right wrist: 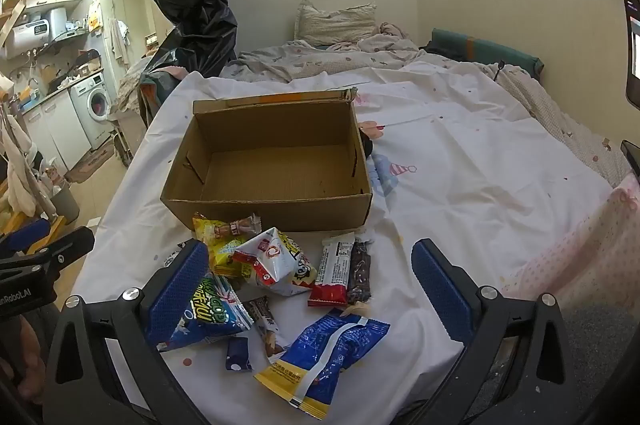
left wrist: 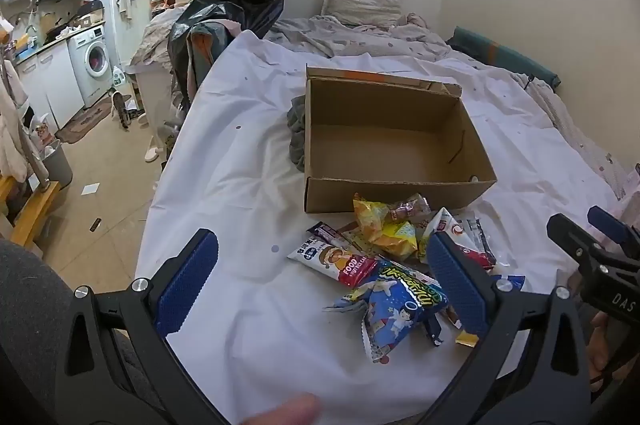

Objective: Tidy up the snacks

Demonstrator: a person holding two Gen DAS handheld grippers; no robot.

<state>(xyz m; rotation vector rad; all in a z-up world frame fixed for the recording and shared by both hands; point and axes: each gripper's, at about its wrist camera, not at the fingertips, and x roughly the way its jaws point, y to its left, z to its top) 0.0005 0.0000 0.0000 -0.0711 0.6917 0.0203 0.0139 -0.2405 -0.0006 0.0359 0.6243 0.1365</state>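
Snack packets (right wrist: 276, 277) near the bed's front edge look light, crinkly, slippery; pinch a flat end. Both tools (left wrist: 324, 289) (right wrist: 310, 293) are spread wide, holding nothing.

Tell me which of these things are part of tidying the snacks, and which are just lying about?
Part of the job:
- snack packets, piled loose on the sheet
- cardboard box, empty, just behind them

Just lying about:
- pillow
- black plastic bag
- washing machine
- grey cloth beside the box
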